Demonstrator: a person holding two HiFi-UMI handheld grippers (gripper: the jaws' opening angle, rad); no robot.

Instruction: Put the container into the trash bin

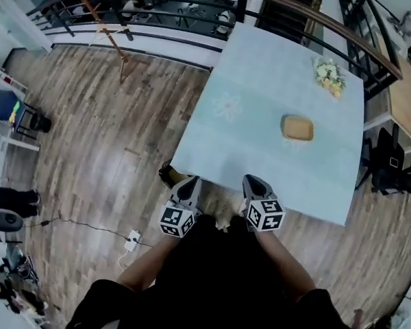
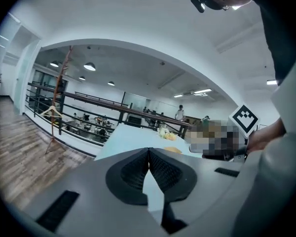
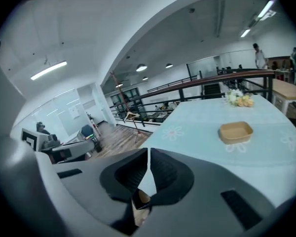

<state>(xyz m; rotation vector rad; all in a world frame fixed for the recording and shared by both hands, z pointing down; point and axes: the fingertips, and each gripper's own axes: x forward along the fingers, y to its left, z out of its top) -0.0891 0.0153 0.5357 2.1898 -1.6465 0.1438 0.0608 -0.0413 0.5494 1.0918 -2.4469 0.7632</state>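
At the near edge of the pale blue table (image 1: 260, 74), the left gripper (image 1: 190, 182) and the right gripper (image 1: 253, 181) sit close to the person's body, each with its jaws pressed together on nothing. I read this as a ready stance before any reach. The tan container (image 1: 296, 128) lies untouched out on the tabletop, well ahead of them, short of the flowers (image 1: 329, 76). No trash bin shows in any view, and a brownish thing (image 1: 168, 175) under the table's edge is too cut off to name.

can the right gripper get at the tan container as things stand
Probably yes: only bare tablecloth lies between the right gripper and the container, though its jaws are shut and would need opening.
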